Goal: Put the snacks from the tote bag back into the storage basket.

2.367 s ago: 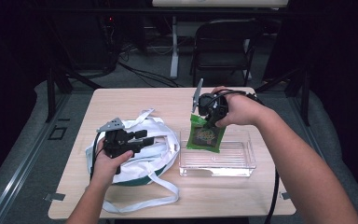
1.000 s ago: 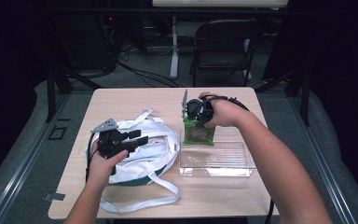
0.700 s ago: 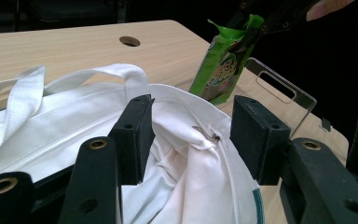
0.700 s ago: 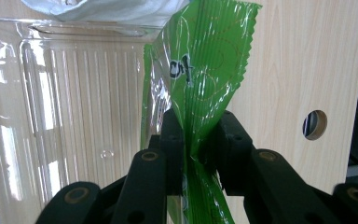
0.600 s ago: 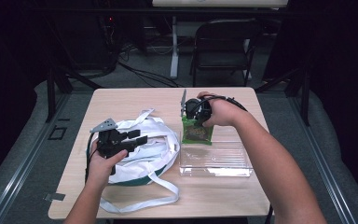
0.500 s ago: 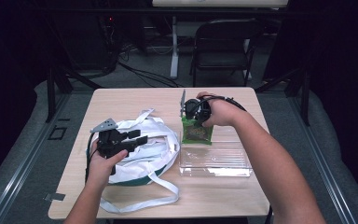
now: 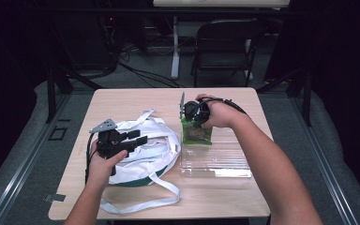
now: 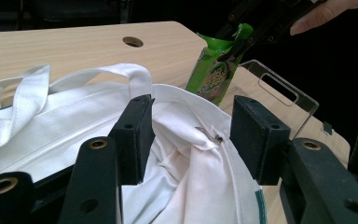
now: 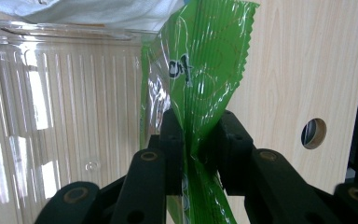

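Right gripper [image 7: 193, 123] fingers pinch green snack packet [image 7: 196, 134] over clear tray's [image 7: 215, 161] far-left corner; left gripper [image 8: 191, 135] fingers half-open astride white bag's [image 7: 152, 147] rim; bagging pending.

The left gripper [image 7: 133, 138] hovers low near the table's left edge, jaws parted, forearm entering from the near edge. The right gripper [image 7: 191, 117] points down toward the far edge, jaws clamped on a green snack packet [image 9: 200, 84], arm stretched diagonally.
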`<act>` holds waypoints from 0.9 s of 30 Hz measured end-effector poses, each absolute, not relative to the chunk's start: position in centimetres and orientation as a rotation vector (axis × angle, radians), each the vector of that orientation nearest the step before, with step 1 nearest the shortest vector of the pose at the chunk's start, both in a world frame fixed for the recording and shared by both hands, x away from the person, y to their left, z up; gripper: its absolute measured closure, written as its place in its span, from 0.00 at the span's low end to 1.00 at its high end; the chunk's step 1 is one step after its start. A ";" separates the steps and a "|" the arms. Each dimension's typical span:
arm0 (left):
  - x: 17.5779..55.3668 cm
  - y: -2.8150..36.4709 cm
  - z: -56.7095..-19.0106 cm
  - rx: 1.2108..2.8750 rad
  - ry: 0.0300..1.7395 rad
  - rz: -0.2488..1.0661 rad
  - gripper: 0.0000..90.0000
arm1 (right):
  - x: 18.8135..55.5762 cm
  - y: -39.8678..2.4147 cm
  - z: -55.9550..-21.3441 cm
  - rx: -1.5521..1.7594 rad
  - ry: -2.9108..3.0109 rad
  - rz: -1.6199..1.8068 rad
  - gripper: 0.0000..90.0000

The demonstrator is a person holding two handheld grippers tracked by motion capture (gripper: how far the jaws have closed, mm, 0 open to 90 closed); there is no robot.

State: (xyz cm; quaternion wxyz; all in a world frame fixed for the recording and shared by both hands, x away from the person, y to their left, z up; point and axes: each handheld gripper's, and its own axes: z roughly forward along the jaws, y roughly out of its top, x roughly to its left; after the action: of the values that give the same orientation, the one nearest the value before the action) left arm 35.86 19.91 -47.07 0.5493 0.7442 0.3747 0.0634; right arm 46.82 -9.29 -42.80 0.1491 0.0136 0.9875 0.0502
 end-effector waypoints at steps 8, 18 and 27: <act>35.9 19.9 -47.1 1.758 0.890 0.152 0.54 | 47.0 -9.6 -43.8 0.058 2.839 0.189 0.83; 35.9 19.9 -47.2 1.761 0.891 0.151 0.55 | 47.1 -9.9 -43.8 0.072 2.830 0.204 0.78; 35.9 20.0 -47.1 1.755 0.892 0.152 0.55 | 47.1 -10.1 -43.7 0.101 2.825 0.222 0.65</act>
State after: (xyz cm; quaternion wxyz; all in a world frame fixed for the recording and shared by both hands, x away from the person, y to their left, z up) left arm 35.90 19.97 -47.14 0.5510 0.7417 0.3769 0.0644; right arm 47.12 -10.15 -43.73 0.1527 0.0351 0.9846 0.0772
